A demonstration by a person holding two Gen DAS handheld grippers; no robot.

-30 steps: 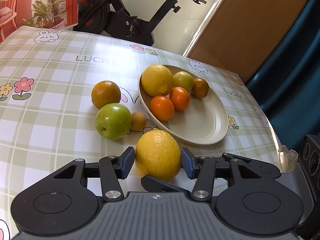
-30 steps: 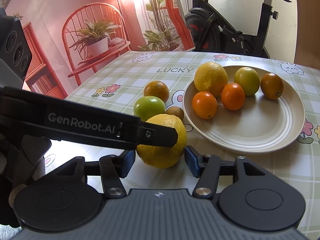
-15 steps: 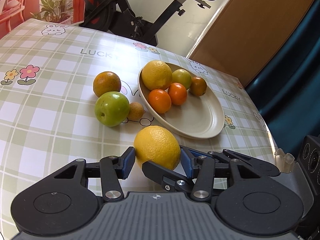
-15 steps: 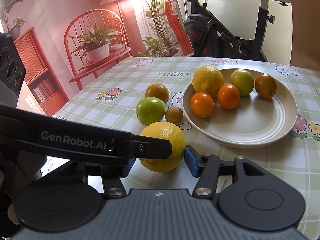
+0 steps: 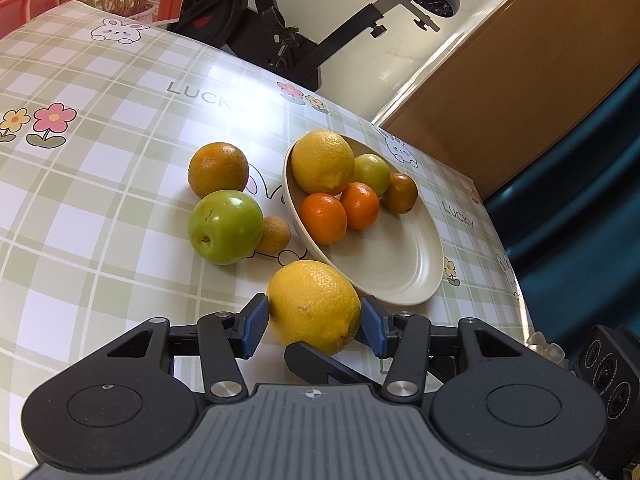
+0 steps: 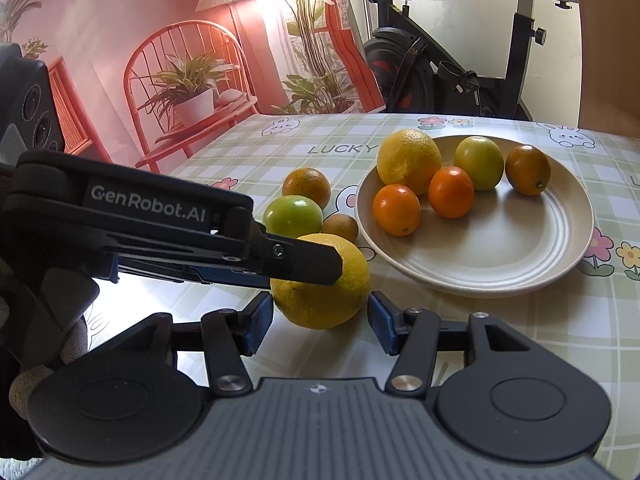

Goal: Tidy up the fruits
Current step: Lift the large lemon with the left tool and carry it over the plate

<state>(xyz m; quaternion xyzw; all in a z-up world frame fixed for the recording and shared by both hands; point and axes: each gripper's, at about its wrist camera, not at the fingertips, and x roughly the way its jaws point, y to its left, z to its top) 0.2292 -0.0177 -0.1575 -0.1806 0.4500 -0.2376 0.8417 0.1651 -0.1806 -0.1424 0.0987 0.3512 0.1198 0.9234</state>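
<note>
Step in hand, as judged: moving the large yellow dimpled lemon to the cream round ceramic plate. Lemon sits between the blue pads of the left gripper, both pads pressing its sides, jaws part-way open around it. Plate rim just at 1 o'clock of the lemon, overlapping it in the left wrist view.

Right gripper also around the same lemon, jaws part-way open, pads flanking it very closely. Real contact on that side not clear, so hold unconfirmed.

Still on the green checked vinyl tablecloth: green round apple at 10 o'clock of the lemon, small tan round fruit touching the apple, mottled orange citrus at 11 o'clock. Already on plate: five fruits, bunched at its far side.

Next move probably calls for one gripper letting go, then a lift over the rim and a set-down on the bare near half of the plate, clear of the pile.

Hard to make out: lemon underside hidden, so lifted or resting not decidable. Left gripper finger covering the lemon top in the right wrist view. Right gripper's far finger hidden behind the lemon in the left wrist view. Person mostly out of frame.
</note>
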